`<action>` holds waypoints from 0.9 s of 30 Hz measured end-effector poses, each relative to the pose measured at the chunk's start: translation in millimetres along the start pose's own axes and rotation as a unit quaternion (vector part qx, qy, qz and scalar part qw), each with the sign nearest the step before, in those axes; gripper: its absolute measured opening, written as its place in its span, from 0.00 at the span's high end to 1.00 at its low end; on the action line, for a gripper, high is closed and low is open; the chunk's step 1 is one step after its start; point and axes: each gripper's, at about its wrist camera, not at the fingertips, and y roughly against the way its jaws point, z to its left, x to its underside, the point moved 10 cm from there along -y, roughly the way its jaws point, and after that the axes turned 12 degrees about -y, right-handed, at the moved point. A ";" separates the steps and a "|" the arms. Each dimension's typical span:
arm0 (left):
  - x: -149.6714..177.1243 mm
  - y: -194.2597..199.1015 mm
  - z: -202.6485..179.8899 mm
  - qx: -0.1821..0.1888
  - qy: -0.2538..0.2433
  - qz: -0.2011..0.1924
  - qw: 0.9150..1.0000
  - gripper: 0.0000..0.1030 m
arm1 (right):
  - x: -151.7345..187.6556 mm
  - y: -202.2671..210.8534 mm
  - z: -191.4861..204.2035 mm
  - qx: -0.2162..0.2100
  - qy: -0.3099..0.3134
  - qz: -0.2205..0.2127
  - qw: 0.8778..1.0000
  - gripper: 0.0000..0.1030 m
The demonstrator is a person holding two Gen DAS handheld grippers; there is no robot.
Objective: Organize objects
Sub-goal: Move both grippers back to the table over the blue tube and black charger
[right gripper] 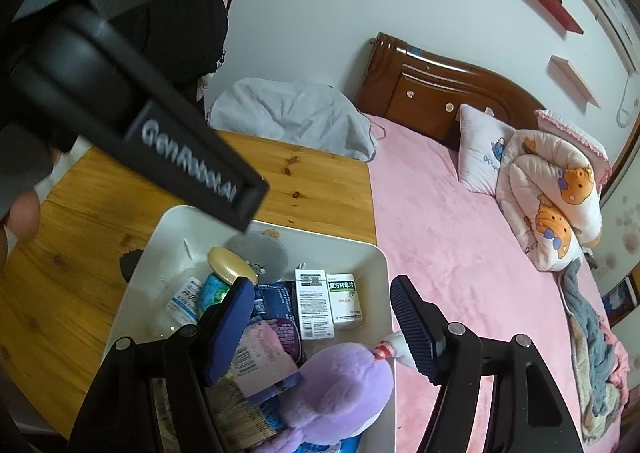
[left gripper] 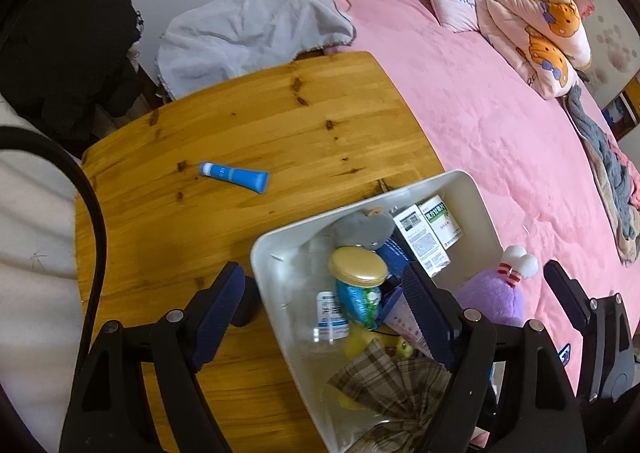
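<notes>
Bin: white plastic bin (left gripper: 472, 189) sits at the table's corner nearest the bed, already crowded with medicine boxes (left gripper: 424, 231), a gold-lidded jar (left gripper: 358, 267), a clear bottle (left gripper: 330, 313), a grey plush (left gripper: 360, 229), a yellow toy (left gripper: 394, 347) and plaid cloth (left gripper: 394, 381).
Progress: judged mostly done, since nearly everything visible lies inside the bin.
Left to do: blue tube (left gripper: 234, 176) lies alone on the wooden table (left gripper: 260, 113), at about ten o'clock from the bin and well apart from it.
Purple plush: purple plush toy (right gripper: 344, 385) lies over the bin's near right corner, partly hanging past the rim, so it may need tucking in.
Left gripper: left gripper (left gripper: 320, 305) hangs over the bin's left wall, jaws spread wide, holding nothing.
Right gripper: right gripper (right gripper: 324, 317) hovers above the plush, jaws parted, nothing held.
Edges: bin's right wall meets the table edge beside the pink bed (left gripper: 500, 113).
Open room: bare tabletop from nine to twelve o'clock of the bin gives a free path to the tube.
</notes>
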 end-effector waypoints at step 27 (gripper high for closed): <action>-49.3 94.9 111.5 0.009 -0.184 -0.121 0.975 0.19 | -49.0 91.5 41.9 0.095 -0.168 -0.041 0.980 0.30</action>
